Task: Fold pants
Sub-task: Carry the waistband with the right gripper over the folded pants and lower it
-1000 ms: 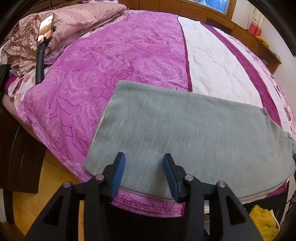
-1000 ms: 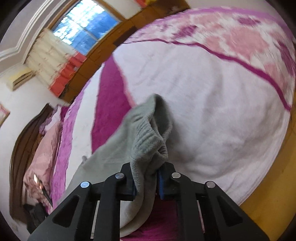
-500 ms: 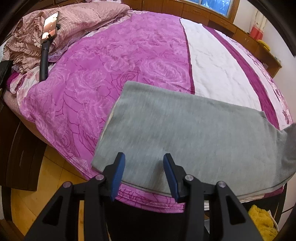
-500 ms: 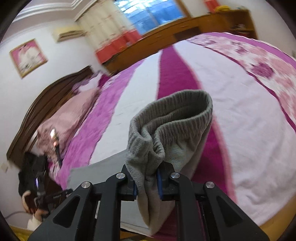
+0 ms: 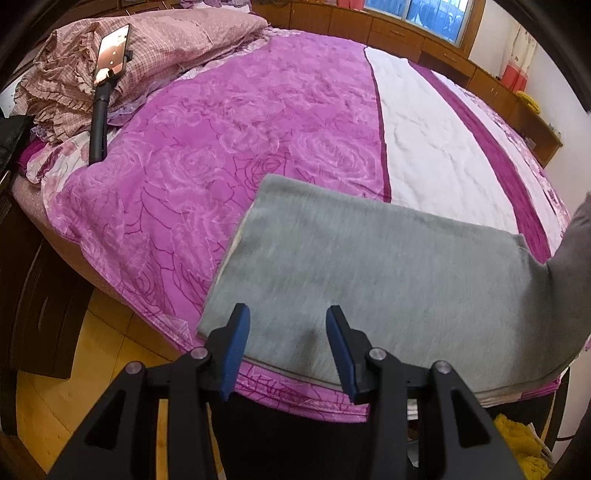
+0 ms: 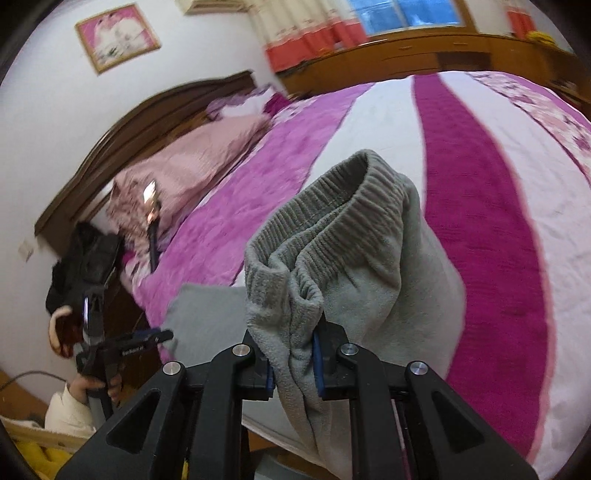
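Grey fleece pants [image 5: 369, 273] lie flat across the near edge of the bed, legs to the left. My left gripper [image 5: 288, 347] is open and empty, hovering just above the pants' near left edge. My right gripper [image 6: 293, 354] is shut on the pants' ribbed waistband [image 6: 332, 221] and holds it lifted above the bed; the raised end shows at the right edge of the left wrist view [image 5: 576, 251]. The left gripper also shows in the right wrist view [image 6: 147, 336], held in a hand.
The bed carries a purple rose blanket [image 5: 221, 147] with a white stripe. A phone on a black stand [image 5: 107, 74] leans by a pink checked quilt [image 5: 177, 40] at the head. Wooden cabinets [image 5: 406, 29] line the far wall. Wood floor lies below left.
My right gripper has lifted the waistband and swung it left toward the pant legs. My left gripper stayed open and shifted slightly back from the pants' edge.
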`<state>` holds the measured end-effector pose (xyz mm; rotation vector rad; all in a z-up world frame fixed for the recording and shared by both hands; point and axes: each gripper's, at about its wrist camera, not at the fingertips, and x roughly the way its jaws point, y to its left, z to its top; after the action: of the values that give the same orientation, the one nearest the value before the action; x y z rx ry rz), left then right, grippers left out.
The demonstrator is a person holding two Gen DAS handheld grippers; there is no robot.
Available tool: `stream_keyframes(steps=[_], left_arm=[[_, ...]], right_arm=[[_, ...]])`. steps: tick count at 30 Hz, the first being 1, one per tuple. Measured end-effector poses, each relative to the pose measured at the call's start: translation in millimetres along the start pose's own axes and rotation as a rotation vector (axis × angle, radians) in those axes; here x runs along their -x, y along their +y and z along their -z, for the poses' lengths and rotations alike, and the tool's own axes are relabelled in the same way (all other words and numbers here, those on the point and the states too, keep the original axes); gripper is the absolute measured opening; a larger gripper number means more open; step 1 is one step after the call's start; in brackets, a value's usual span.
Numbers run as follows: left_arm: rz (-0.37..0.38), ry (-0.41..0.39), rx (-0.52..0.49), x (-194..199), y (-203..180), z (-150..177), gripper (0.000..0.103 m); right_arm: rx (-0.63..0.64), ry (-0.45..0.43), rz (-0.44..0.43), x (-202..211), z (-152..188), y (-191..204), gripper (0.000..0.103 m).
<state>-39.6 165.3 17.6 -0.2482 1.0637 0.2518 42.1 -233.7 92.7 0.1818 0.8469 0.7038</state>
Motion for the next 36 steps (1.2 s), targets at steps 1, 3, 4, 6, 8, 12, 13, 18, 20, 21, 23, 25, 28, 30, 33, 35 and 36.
stream_keyframes(steps=[1, 3, 4, 6, 8, 12, 13, 18, 20, 21, 23, 25, 28, 30, 33, 35, 36], left_arm=[[0.003, -0.005, 0.001, 2, 1, 0, 0.045], [0.006, -0.012, 0.006, 4, 2, -1, 0.045], [0.009, -0.015, 0.01, 6, 2, -1, 0.045], [0.014, -0.02, 0.016, 7, 4, -1, 0.045], [0.016, -0.019, 0.021, 6, 6, -1, 0.045], [0.016, -0.014, 0.031, 5, 11, 1, 0.045], [0.017, -0.012, 0.035, 4, 12, 2, 0.045], [0.026, -0.003, 0.051, -1, 19, 4, 0.045], [0.03, 0.002, 0.054, -3, 21, 5, 0.045], [0.032, 0.004, 0.054, -3, 21, 6, 0.045], [0.036, 0.01, 0.055, -5, 21, 6, 0.045], [0.046, 0.013, 0.057, -6, 20, 6, 0.045], [0.072, 0.013, 0.06, -4, 17, 5, 0.045], [0.086, 0.008, 0.054, -1, 13, 5, 0.045], [0.096, -0.007, 0.03, 7, 4, 4, 0.045], [0.109, -0.021, 0.016, 13, -3, 3, 0.045], [0.12, -0.029, 0.007, 16, -7, 3, 0.045]], right_arm=[[0.017, 0.011, -0.012, -5, 0, 7, 0.008], [0.046, 0.029, -0.037, -14, -1, 20, 0.008], [0.056, 0.035, -0.051, -19, -1, 27, 0.008], [0.067, 0.048, -0.079, -30, -2, 39, 0.008], [0.071, 0.068, -0.1, -43, -1, 49, 0.008], [0.098, 0.136, -0.126, -77, 5, 69, 0.008], [0.104, 0.156, -0.13, -86, 7, 74, 0.008], [0.133, 0.243, -0.136, -129, 17, 90, 0.008], [0.12, 0.27, -0.142, -142, 21, 90, 0.008], [0.111, 0.283, -0.14, -149, 23, 89, 0.008], [0.095, 0.299, -0.13, -156, 27, 87, 0.011], [0.083, 0.307, -0.125, -162, 31, 87, 0.016], [0.108, 0.331, -0.155, -161, 35, 92, 0.031], [0.134, 0.335, -0.172, -154, 38, 97, 0.033], [0.145, 0.333, -0.186, -142, 39, 99, 0.033], [0.139, 0.327, -0.176, -133, 40, 97, 0.033], [0.136, 0.321, -0.162, -128, 40, 94, 0.033]])
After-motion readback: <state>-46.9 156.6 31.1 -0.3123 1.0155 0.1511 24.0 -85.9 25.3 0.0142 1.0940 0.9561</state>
